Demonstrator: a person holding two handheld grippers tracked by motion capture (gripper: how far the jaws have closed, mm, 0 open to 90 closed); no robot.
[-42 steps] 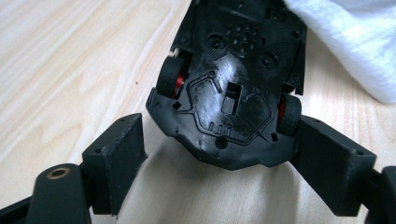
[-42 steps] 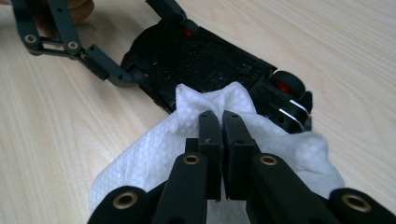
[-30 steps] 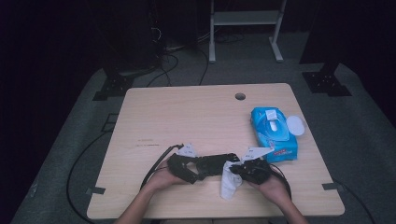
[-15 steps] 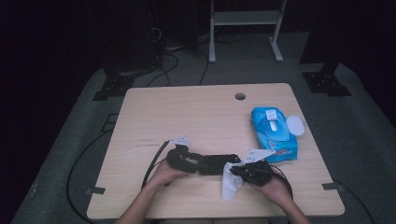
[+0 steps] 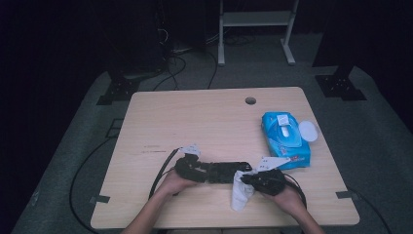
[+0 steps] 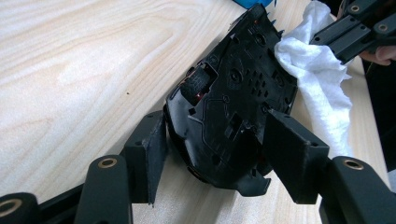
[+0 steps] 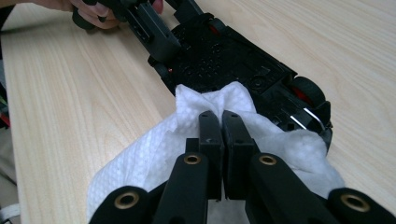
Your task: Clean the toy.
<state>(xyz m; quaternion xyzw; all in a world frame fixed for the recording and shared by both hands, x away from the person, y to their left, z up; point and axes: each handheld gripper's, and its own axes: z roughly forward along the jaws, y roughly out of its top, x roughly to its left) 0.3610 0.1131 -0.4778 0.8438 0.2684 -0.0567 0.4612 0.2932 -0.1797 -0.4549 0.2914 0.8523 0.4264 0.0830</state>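
The left claw had just been closing its jaws around the black toy car, which lay underside up between them in the lower centre of the left gripper view. The pads sat against or just beside the car's flanks; firm contact could not be confirmed. This closure probably served to steady the car for wiping. Neither hand had shifted position on the bench.

The right claw was fully closed on a white wipe, pressing it against the car's underside at the centre of the right gripper view.

In the high view, both hands rested low at the bottom centre of the frame, claws pointing toward each other. The blue wipe pack lay at centre right.
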